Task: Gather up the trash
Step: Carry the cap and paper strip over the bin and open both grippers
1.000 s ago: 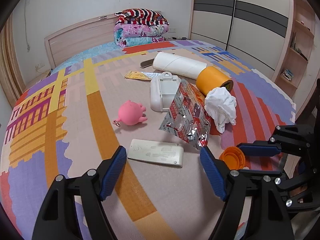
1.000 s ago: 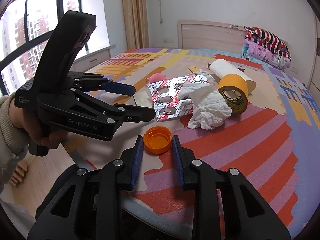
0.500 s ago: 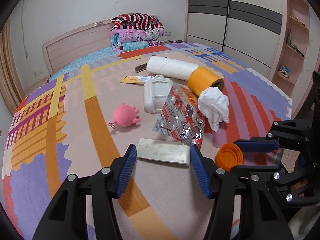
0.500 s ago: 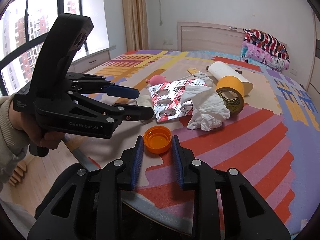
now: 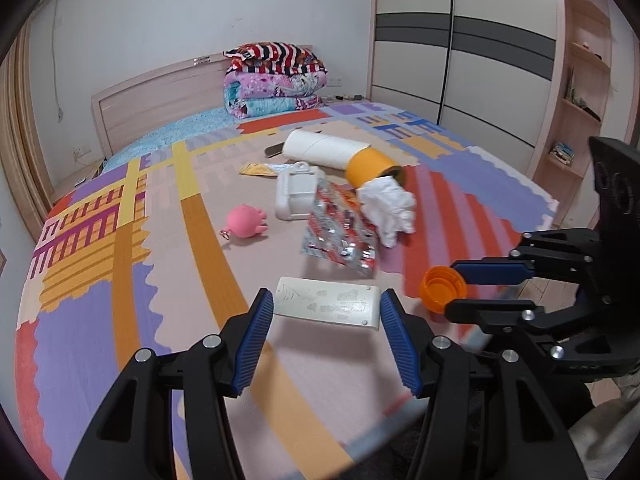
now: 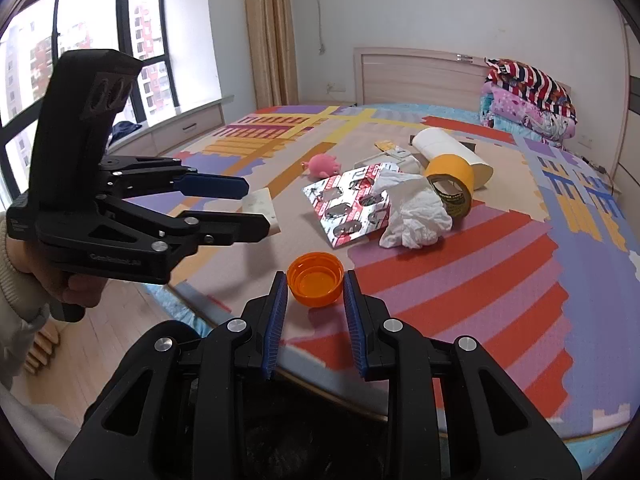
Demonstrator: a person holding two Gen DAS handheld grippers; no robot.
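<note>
The left gripper had narrowed around the white flat case, jaws still spread; the right gripper stayed spread beside the orange cap; both grasps seemed near.

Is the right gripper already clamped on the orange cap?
No: in the right wrist view the right gripper is open, its blue pads flanking the orange cap, which sits on the mat with a gap on each side.

Bed with a colourful patterned mat. Lying on it: a flat white plastic piece near the foot edge; an orange bottle cap beside it; a blister pack touching a crumpled tissue; a white box; a pink toy; a tape roll; a paper roll; folded blankets at the headboard.
</note>
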